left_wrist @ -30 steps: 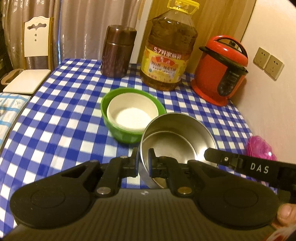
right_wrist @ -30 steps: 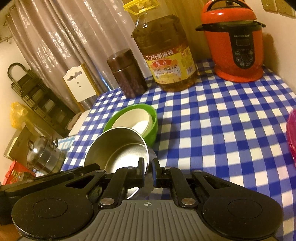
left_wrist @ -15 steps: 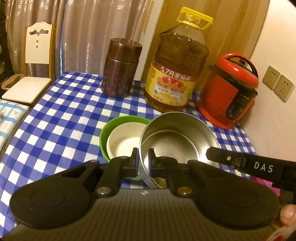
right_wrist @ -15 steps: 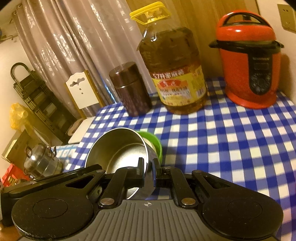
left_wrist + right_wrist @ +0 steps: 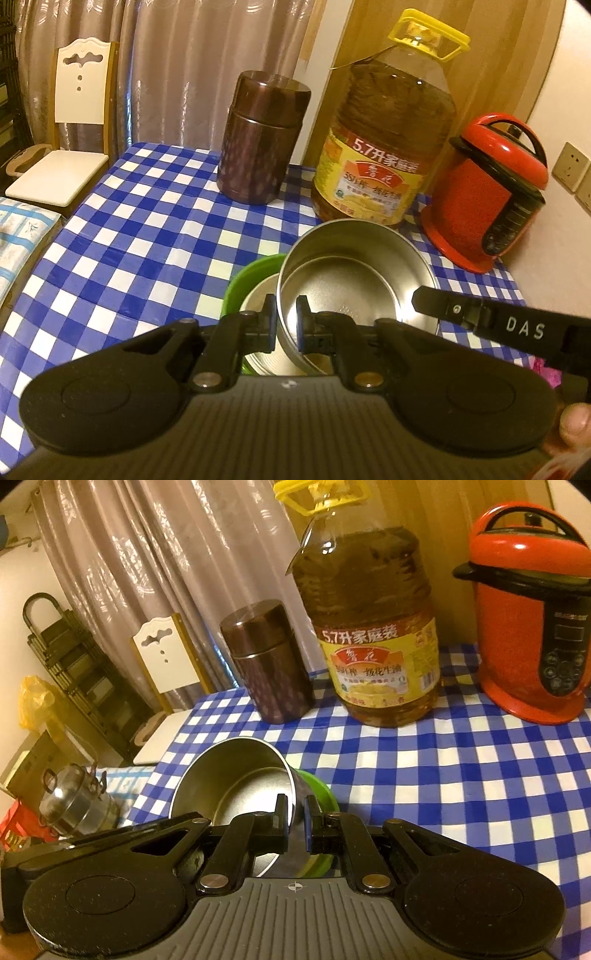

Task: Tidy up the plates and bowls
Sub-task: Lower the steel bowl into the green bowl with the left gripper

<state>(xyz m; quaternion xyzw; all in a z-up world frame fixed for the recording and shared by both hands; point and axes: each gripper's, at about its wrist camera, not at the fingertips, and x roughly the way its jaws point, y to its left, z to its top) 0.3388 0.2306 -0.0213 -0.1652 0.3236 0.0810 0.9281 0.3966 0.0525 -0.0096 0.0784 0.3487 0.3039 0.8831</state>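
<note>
Steel bowl (image 5: 354, 273) now over green bowl (image 5: 251, 275)

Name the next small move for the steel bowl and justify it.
Probably ease the steel bowl straight down into the cream bowl nested in the green bowl. Both hand-held grippers, left and right, are clamped on its rim, and it hangs tilted, overlapping that stack rather than centred over it.

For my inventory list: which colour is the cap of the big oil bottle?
Yellow: the oil bottle's cap shows best in the left wrist view.
</note>
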